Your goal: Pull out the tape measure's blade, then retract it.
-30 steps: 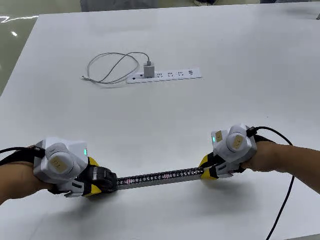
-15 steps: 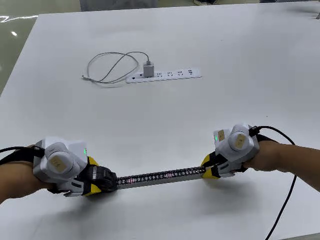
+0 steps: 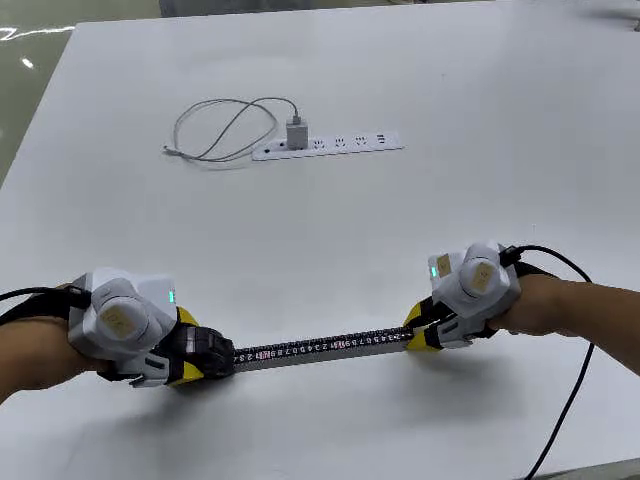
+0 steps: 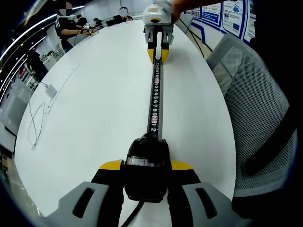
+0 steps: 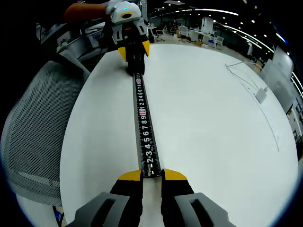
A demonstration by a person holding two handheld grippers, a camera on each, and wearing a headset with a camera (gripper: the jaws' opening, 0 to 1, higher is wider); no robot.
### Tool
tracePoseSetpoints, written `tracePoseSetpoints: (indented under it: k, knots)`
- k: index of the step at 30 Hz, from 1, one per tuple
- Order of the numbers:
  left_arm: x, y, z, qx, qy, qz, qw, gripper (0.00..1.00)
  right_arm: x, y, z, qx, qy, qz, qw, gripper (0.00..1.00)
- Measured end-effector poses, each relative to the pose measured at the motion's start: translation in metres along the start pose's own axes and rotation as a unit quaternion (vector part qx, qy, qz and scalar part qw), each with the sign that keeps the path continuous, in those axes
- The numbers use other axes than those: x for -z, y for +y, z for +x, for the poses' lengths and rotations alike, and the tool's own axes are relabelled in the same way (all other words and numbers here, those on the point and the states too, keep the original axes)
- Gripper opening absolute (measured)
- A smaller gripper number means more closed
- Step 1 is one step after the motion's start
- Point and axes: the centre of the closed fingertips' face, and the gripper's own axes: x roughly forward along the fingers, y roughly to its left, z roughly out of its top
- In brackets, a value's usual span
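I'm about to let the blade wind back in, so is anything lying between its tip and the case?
Nothing visible. The blade runs straight over bare table from the right gripper to the case in the left gripper; the power strip lies well away from it.

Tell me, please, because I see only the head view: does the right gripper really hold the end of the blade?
Observer: Yes. In the right gripper view the blade ends between the two yellow tips of the right gripper, with its lowest numbers there.
Operator: And do both jaws of the other one touch the case?
Observer: Yes. In the left gripper view the black case sits in the left gripper, with one yellow-tipped jaw on each side.
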Motion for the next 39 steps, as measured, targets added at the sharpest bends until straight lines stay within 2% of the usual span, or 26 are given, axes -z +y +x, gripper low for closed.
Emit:
tracePoseSetpoints:
  k: [7,18,28,34,39]
  knots:
    - [0.000,0.001,0.000,0.004,0.000,-0.008,1.0000,0.31,0.000,0.001,0.001,-0.007,0.031,-0.034,0.9989,0.11]
    - [-0.002,0.000,0.001,0.009,0.006,-0.003,0.9999,0.32,0.000,0.002,0.001,-0.007,0.044,-0.045,0.9980,0.12]
    - [-0.006,-0.001,-0.007,0.011,0.003,-0.020,0.9997,0.31,-0.001,0.006,0.001,-0.012,0.050,-0.061,0.9968,0.15]
    - [-0.012,0.001,-0.014,0.011,-0.010,-0.035,0.9993,0.40,-0.007,0.004,-0.004,-0.001,0.044,-0.055,0.9975,0.18]
    - [-0.015,-0.002,-0.017,0.018,-0.021,-0.057,0.9980,0.51,-0.009,0.003,-0.010,0.008,0.034,-0.028,0.9990,0.26]
